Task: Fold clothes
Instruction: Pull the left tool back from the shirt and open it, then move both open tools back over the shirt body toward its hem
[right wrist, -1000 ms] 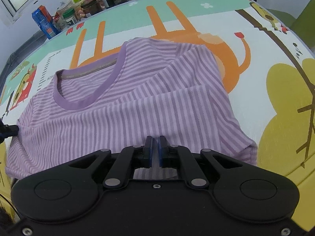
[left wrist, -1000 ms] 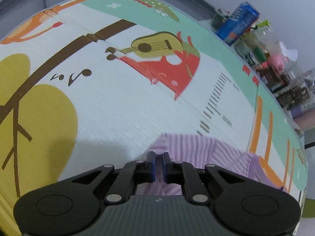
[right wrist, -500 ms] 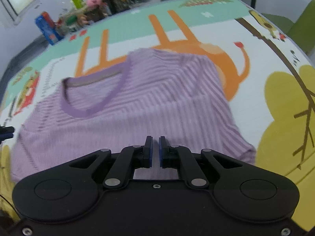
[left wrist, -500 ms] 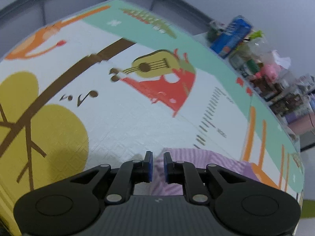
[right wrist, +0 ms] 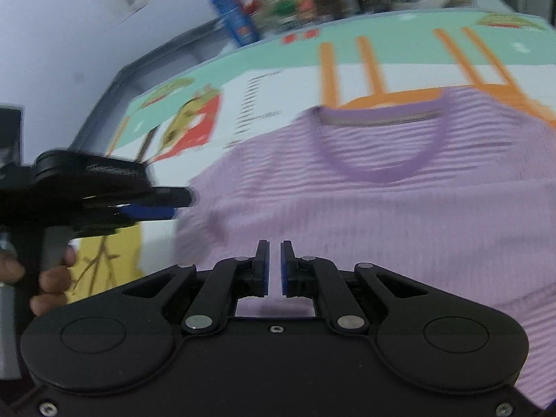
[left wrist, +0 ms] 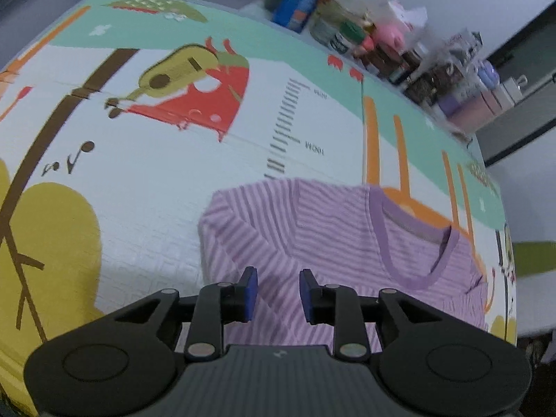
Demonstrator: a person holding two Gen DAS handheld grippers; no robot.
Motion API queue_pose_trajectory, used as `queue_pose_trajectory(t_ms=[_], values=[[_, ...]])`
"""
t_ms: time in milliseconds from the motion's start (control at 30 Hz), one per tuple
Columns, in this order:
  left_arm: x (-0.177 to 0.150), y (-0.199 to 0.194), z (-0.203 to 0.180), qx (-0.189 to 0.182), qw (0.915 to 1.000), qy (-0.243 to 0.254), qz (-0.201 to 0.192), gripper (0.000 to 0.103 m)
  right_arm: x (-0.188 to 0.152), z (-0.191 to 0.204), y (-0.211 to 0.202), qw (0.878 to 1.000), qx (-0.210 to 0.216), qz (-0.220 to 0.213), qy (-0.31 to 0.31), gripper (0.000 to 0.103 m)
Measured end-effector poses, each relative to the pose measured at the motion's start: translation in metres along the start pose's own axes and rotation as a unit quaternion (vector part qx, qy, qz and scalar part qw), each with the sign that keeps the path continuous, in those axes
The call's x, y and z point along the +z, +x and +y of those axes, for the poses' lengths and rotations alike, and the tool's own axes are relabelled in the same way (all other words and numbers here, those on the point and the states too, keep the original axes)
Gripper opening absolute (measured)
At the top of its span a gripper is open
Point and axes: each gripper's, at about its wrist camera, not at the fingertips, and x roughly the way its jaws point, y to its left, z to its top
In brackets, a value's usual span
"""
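A purple striped T-shirt (left wrist: pixel 330 243) lies flat on the play mat (left wrist: pixel 156 180), its neckline towards the far side. My left gripper (left wrist: pixel 278 288) hovers over the shirt's left part. Its jaws are opening and no cloth is pinched between the blue pads. In the right wrist view the same shirt (right wrist: pixel 382 215) fills the middle, blurred. My right gripper (right wrist: pixel 274 267) is over its near edge, shut, with only a narrow slit between the pads and nothing visibly gripped. The left gripper (right wrist: pixel 173 203) shows there at the shirt's left edge, held by a hand (right wrist: pixel 52 278).
The mat (right wrist: pixel 278 83) is printed with a guitar, a tree and orange stripes. Several bottles, cans and packets (left wrist: pixel 365 34) crowd its far edge, also seen as the clutter (right wrist: pixel 295 3) in the right wrist view. A grey raised rim (right wrist: pixel 104 104) borders the mat's left side.
The left gripper's jaws have parted, letting go of the shirt's edge, and it has lifted and rolled. The right gripper has swung left across the shirt, still shut.
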Motion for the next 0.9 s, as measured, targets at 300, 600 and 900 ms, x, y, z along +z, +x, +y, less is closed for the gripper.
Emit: queue_pose_trajectory(t_ms=[300,600,900], values=[[0.002,0.024,0.005,-0.003,0.9989,0.012,0.046,0.029,-0.002,0.049,0.050,0.999,0.026,0.026,0.000,0.006],[0.007,0.038,0.005,0.007,0.9974,0.030,0.065,0.029,-0.017,0.054,0.086,0.998,0.019,0.050,0.038,0.007],[0.016,0.044,0.003,0.032,0.9968,0.041,0.061,0.029,-0.052,0.060,0.074,0.999,0.017,0.032,0.024,0.006]])
